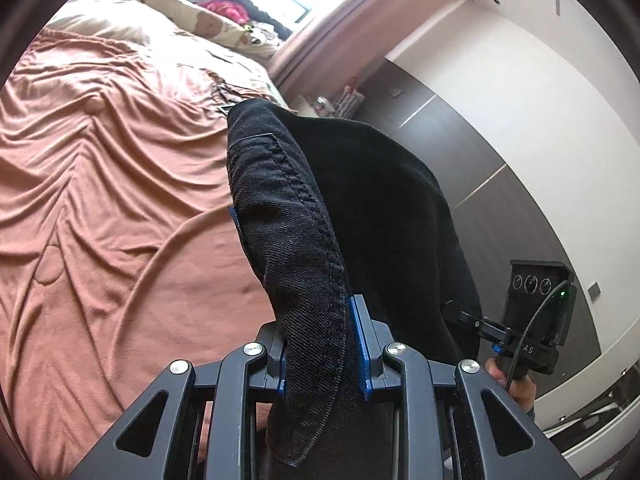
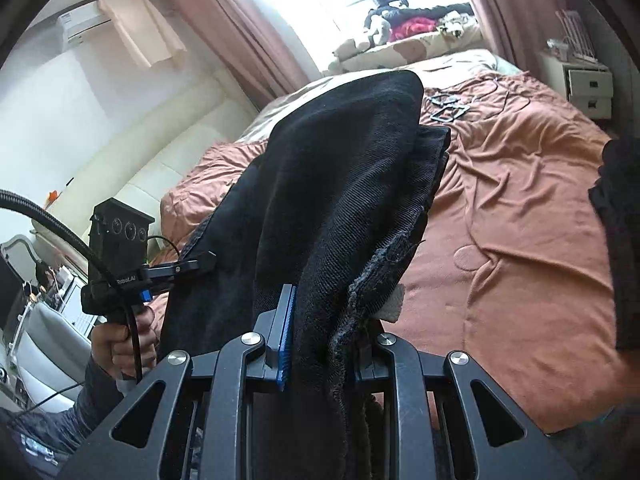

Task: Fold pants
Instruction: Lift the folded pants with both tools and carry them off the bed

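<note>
The left gripper (image 1: pixel 320 344) has its fingers (image 1: pixel 362 344) clamped on a thick seamed edge of the black pants (image 1: pixel 304 216), which bulge up between the blue pads and drape forward over them. The right gripper (image 2: pixel 320 336) is likewise clenched on the pants (image 2: pixel 332 184); a frayed hem (image 2: pixel 376 276) hangs just beside its right finger, which the cloth hides, while the left finger (image 2: pixel 284 336) shows its blue pad pressed to the fabric. The garment is held in the air between the two grippers, above the bed (image 1: pixel 120 200) that spreads beyond the fingers. Each wrist view shows the other gripper off to the side, gripped by a hand (image 2: pixel 128 340). The step in hand seems to be lifting the pants to spread them out. To do it well, both grips should stay firm, the two held edges level and pulled gently apart so the cloth hangs flat, then lowered onto a smooth stretch of the bedspread (image 2: pixel 520 220) clear of the small things (image 2: pixel 448 108) lying farther up the bed.
</note>
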Demonstrator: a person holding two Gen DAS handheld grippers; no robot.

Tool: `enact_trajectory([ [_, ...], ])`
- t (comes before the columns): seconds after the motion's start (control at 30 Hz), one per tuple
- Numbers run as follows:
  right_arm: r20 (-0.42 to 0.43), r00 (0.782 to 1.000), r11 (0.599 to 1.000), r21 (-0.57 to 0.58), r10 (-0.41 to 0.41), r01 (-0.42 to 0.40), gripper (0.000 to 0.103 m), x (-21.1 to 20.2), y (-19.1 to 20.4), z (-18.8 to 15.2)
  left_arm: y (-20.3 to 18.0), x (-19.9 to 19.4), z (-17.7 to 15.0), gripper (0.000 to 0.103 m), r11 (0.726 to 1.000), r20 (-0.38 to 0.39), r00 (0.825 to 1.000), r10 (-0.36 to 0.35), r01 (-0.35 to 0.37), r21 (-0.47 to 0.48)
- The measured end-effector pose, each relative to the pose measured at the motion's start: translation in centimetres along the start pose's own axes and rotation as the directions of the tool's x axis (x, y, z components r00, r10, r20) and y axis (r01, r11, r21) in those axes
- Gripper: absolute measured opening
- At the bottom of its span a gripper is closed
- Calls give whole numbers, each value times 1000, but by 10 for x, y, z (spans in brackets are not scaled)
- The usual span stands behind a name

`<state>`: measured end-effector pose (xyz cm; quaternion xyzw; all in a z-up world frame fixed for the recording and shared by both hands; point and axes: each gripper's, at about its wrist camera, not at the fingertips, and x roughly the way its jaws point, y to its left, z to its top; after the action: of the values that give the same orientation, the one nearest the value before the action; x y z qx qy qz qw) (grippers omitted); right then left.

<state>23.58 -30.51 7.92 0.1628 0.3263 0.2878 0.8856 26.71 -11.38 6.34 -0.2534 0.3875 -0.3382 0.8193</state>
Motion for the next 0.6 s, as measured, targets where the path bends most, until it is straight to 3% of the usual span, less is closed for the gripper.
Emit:
enact_trajectory([
  [0.6, 111, 993, 999, -21, -40, 43, 19, -111, -59, -14, -104, 89, 21, 27, 986, -41, 996, -82, 88, 141],
])
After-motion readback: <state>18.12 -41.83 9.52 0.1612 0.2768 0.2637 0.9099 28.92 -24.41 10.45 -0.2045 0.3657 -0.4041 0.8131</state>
